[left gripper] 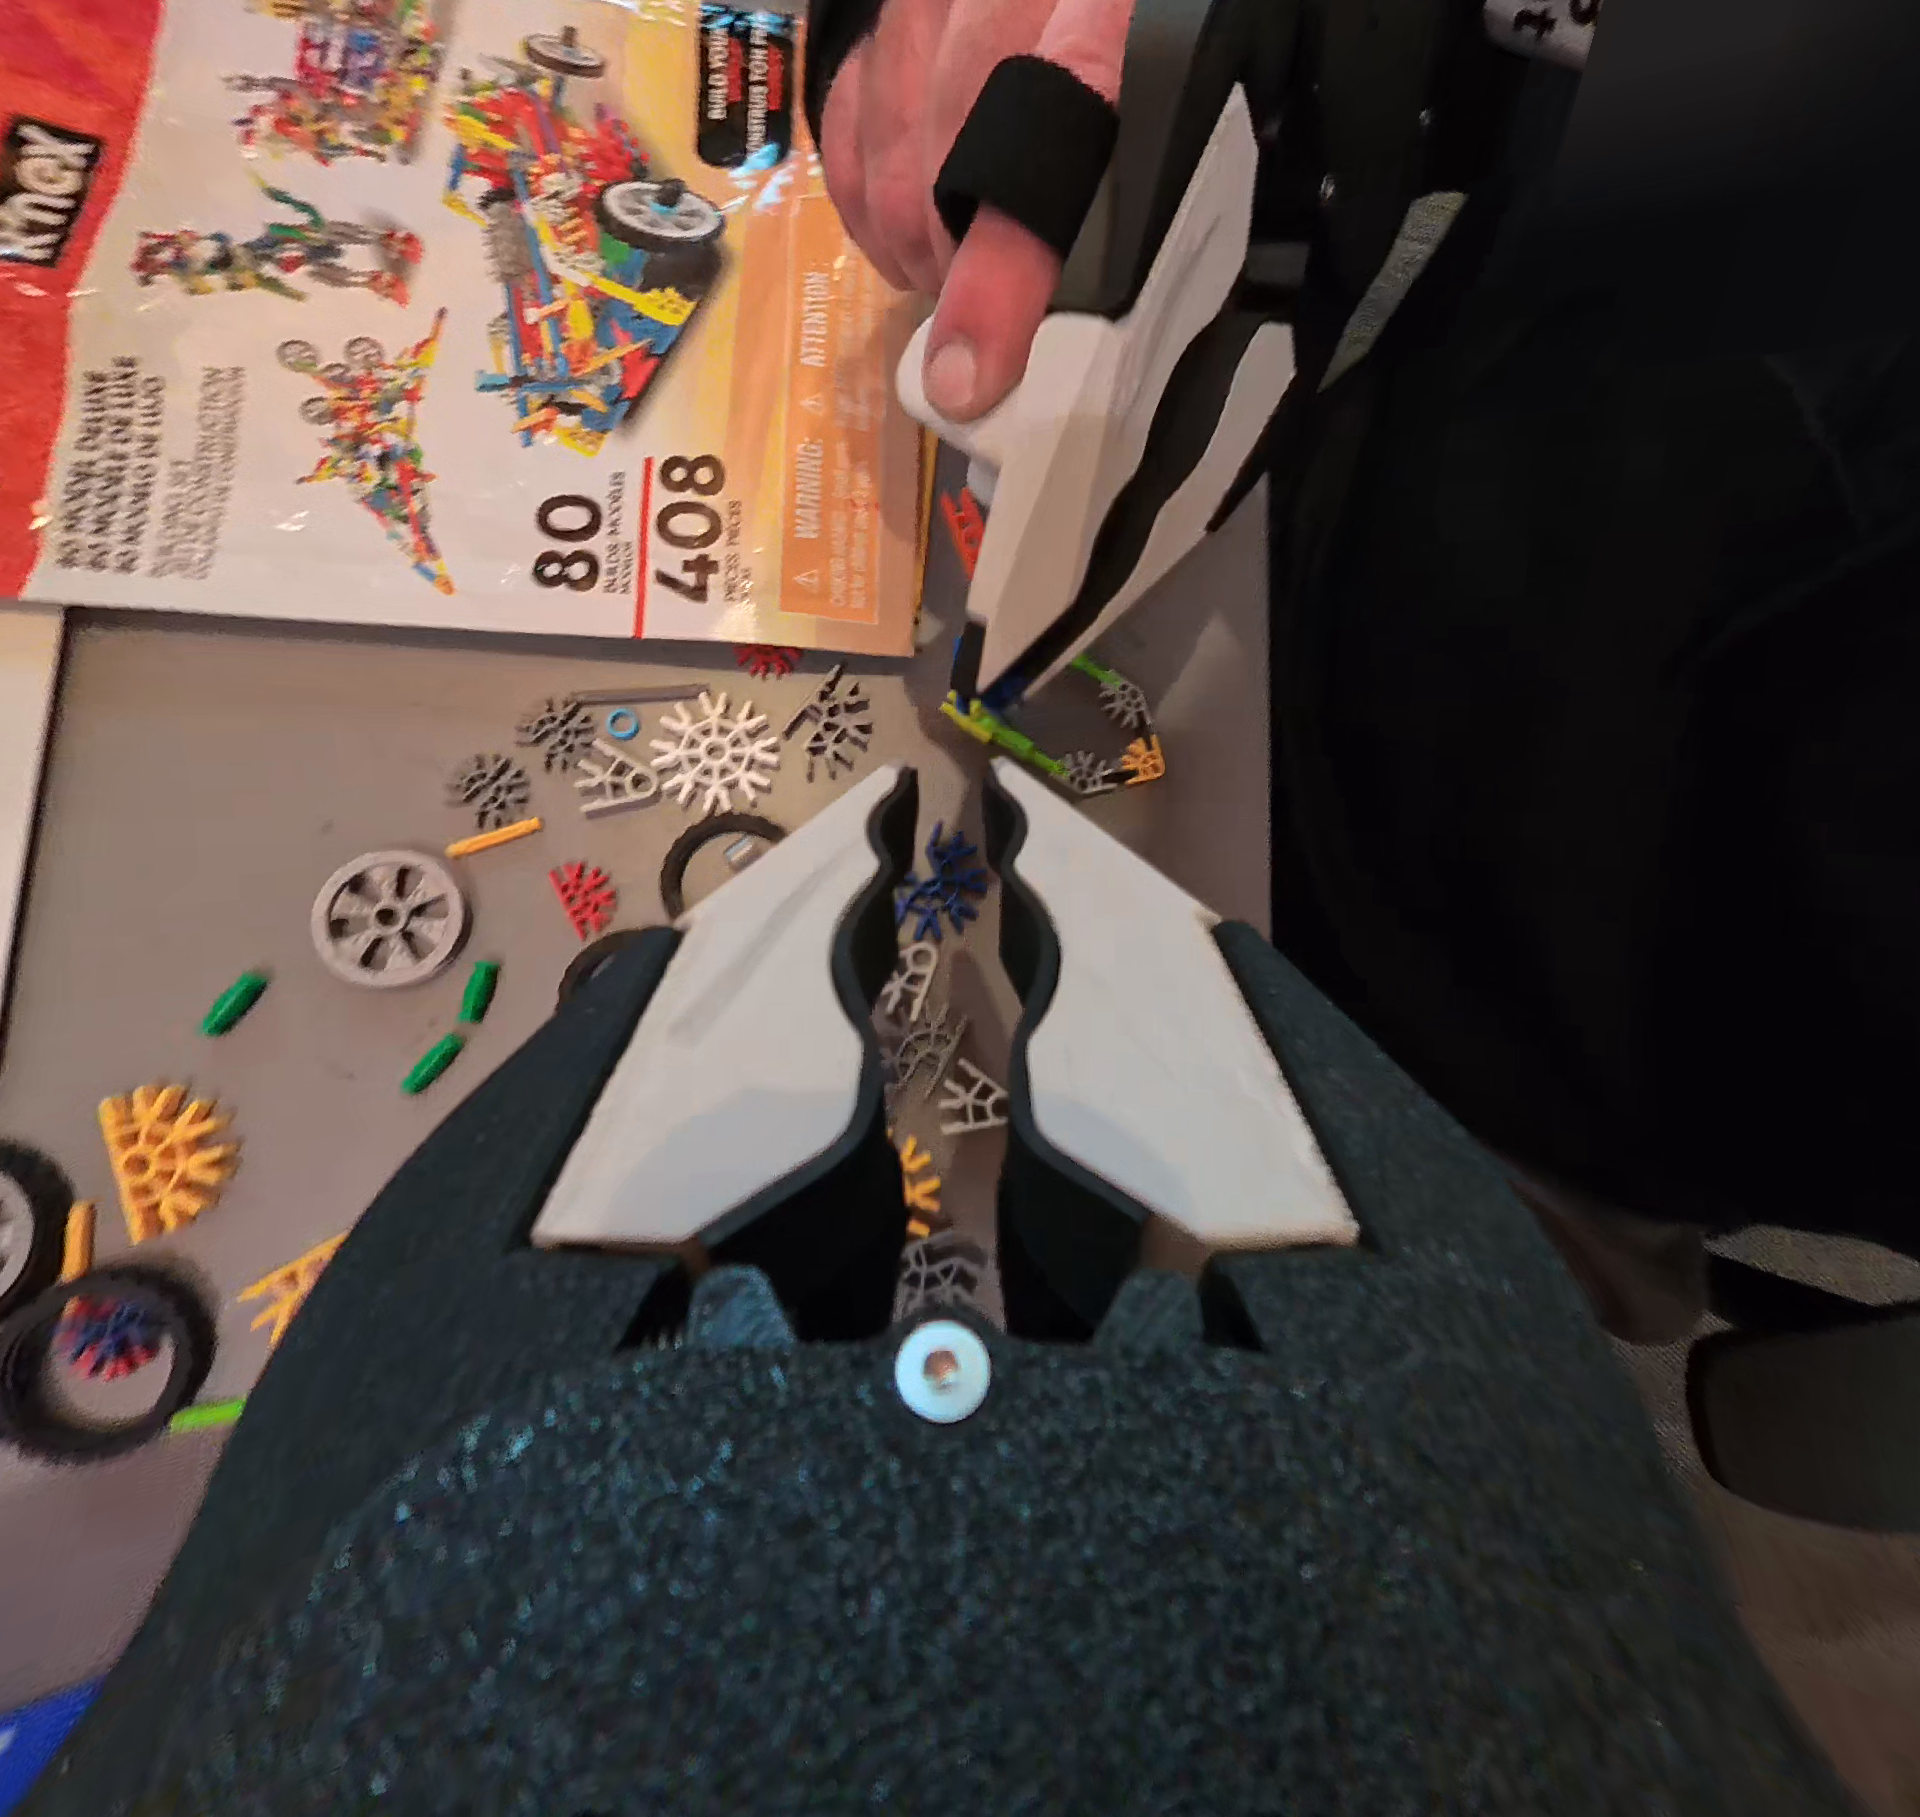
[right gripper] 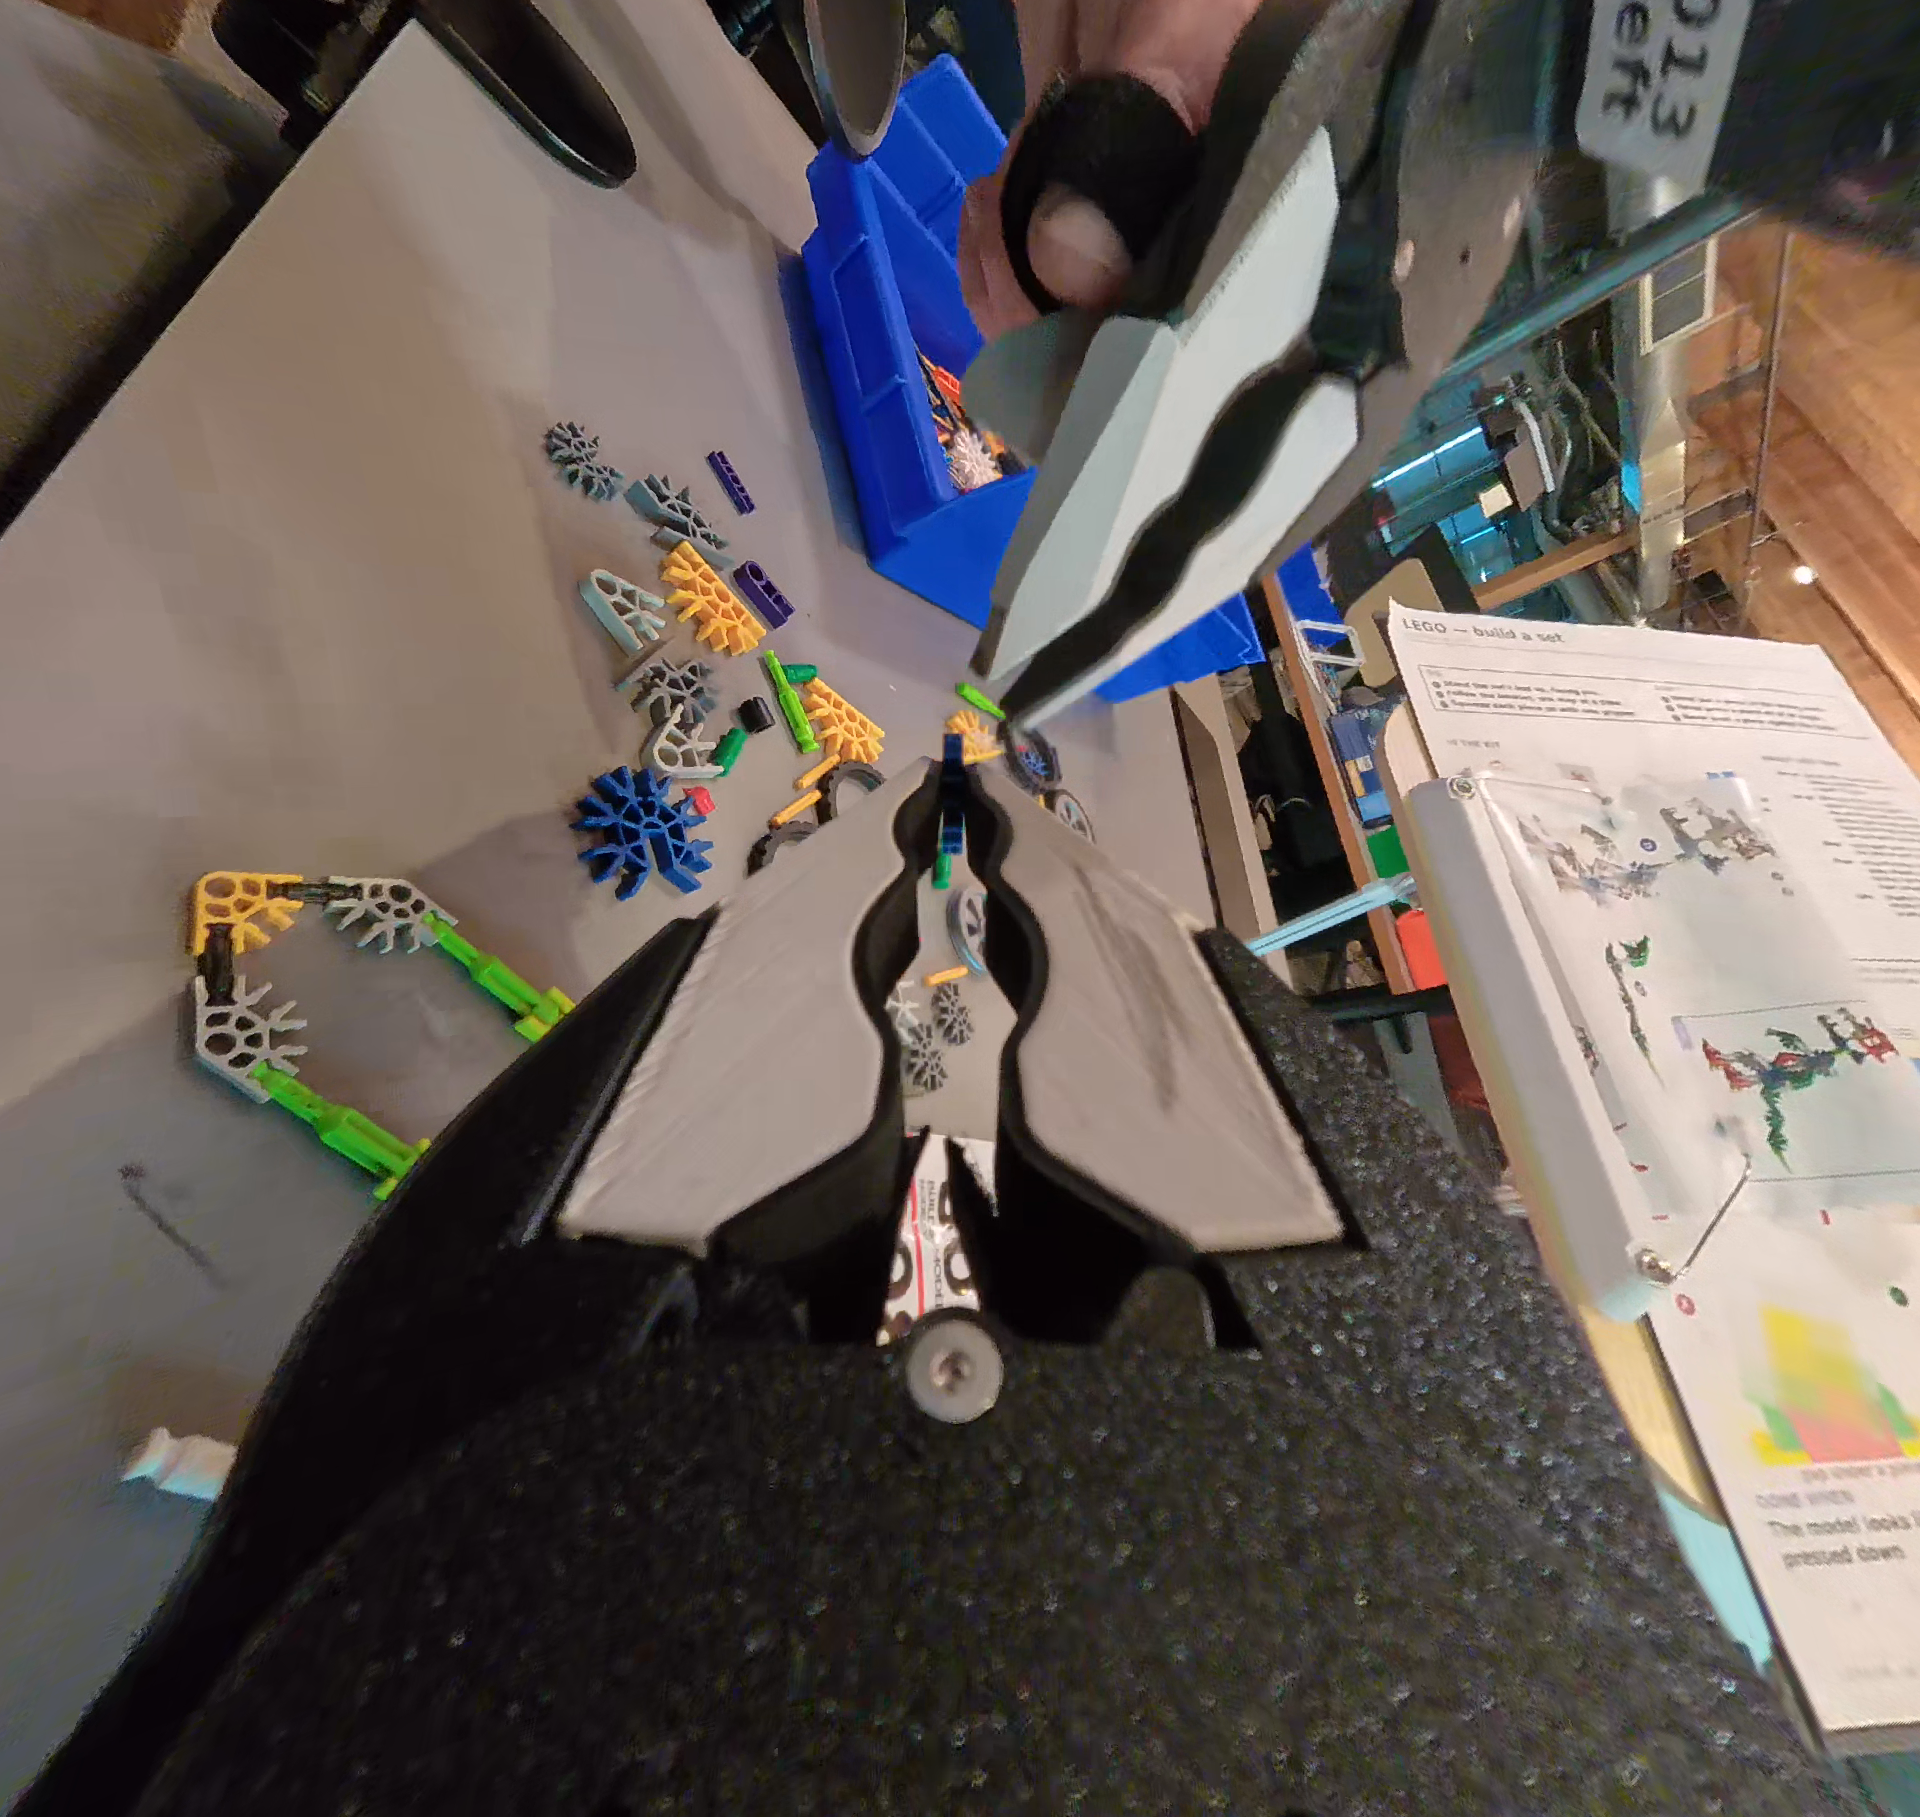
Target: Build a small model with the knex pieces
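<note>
My right gripper (right gripper: 953,775) is shut on a small blue piece (right gripper: 951,796) at its fingertips. The piece sits where the green rods of a partly built frame (right gripper: 312,978) meet; the frame has yellow and grey connectors and lies on the grey table. In the left wrist view the right gripper (left gripper: 977,681) points down at that frame (left gripper: 1101,759). My left gripper (left gripper: 951,778) hovers just short of it, jaws narrowly apart with nothing between them, above loose blue and grey connectors. It also shows in the right wrist view (right gripper: 997,692), its tip near a yellow connector.
A printed toy package (left gripper: 468,313) lies at the back left. Loose parts are scattered about: a white connector (left gripper: 715,751), a grey wheel (left gripper: 390,918), a black tyre (left gripper: 104,1352), a blue connector (right gripper: 644,832). A blue bin (right gripper: 894,365) and an instruction sheet (right gripper: 1662,936) stand nearby. Less than 4 cm separates the two grippers' tips.
</note>
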